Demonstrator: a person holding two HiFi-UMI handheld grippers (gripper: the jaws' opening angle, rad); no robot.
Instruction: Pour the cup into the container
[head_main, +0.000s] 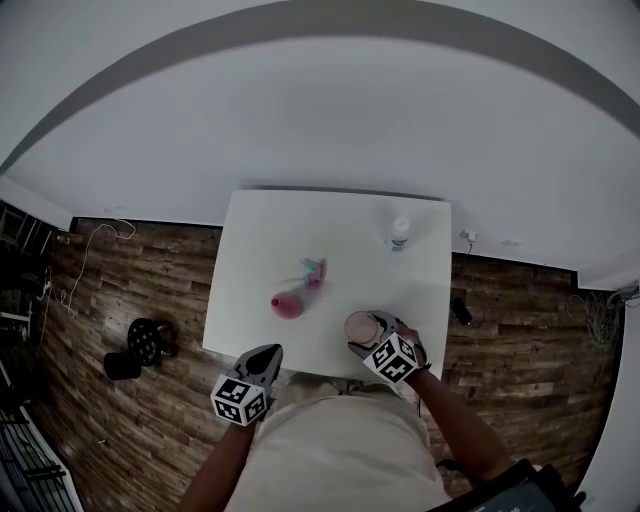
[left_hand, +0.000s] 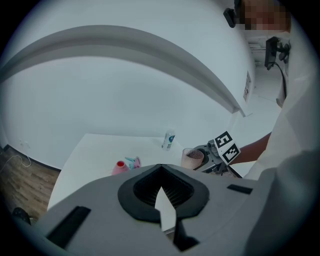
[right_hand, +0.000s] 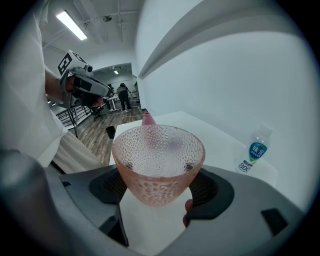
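Observation:
A pink dimpled glass cup (right_hand: 159, 165) stands upright between the jaws of my right gripper (right_hand: 159, 189), which is shut on it; I cannot tell what the cup holds. In the head view that cup (head_main: 360, 326) and right gripper (head_main: 373, 336) hover over the near right part of the white table (head_main: 260, 250). A small pink container (head_main: 287, 305) stands left of the cup, near the table's middle. My left gripper (head_main: 262, 358) sits at the table's front edge, below the container, shut and holding nothing. From the left gripper (left_hand: 162, 192), the container (left_hand: 119, 166) lies ahead to the left.
A small teal and pink object (head_main: 315, 271) lies just behind the container. A plastic bottle (head_main: 400, 233) stands at the far right of the table. On the wooden floor sit black objects at the left (head_main: 145, 343) and at the right (head_main: 460, 311). A white wall runs behind.

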